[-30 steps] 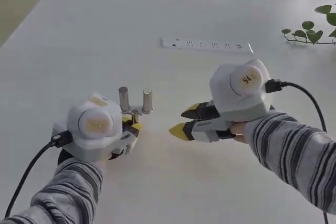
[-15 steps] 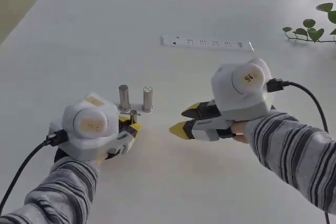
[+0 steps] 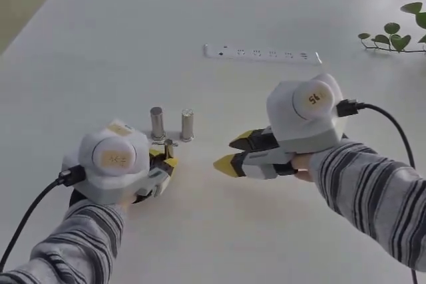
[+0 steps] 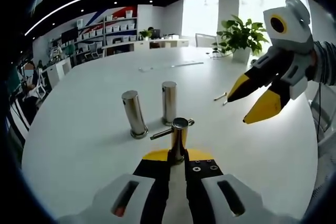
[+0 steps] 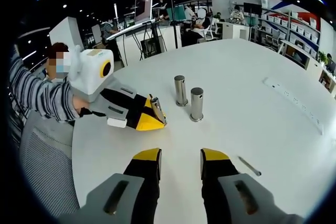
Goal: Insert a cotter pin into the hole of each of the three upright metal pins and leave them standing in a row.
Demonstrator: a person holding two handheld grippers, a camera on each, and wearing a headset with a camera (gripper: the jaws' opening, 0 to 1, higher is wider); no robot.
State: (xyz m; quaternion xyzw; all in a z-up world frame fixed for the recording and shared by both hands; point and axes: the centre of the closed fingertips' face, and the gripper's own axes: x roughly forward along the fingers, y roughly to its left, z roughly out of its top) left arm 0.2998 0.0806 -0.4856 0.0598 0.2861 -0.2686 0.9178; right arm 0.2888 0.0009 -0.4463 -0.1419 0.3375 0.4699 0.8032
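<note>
Jaws of the left tool (image 4: 178,157) are shut on one upright pin (image 4: 179,132). It has a cotter pin (image 4: 163,134) through its top and is near the other two pins (image 4: 134,113) (image 4: 169,102), which look bare. The right tool (image 5: 180,156) is open and holds nothing. I think one pin is done. Next, the right tool should pick up the loose cotter pin (image 5: 250,166) from the worktop (image 3: 266,4). I count three pins and two cotter pins.

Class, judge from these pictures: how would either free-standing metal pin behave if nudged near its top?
A free-standing metal pin is tall and slim on a small flared foot, so it would probably tip rather than slide. Its round, polished body suggests it would then roll on the smooth table and might feel slippery to grip.
</note>
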